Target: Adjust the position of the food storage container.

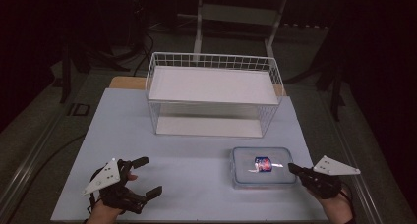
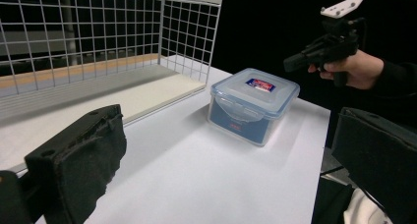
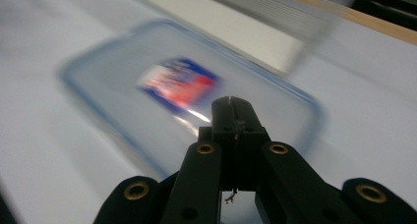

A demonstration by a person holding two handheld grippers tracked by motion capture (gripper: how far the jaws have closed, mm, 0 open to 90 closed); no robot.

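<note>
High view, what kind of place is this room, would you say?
Probably a lab or recording workspace, not a home: a white table in a dark room carries just a wire basket and a lidded plastic box, with cables on the floor behind.

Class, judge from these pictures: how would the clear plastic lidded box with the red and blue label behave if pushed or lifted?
The clear plastic lidded box looks rigid, so it should keep its shape. It sits low and flat-bottomed on the white table, so it would probably slide, not tip. Its smooth walls may slip between jaws.
</note>
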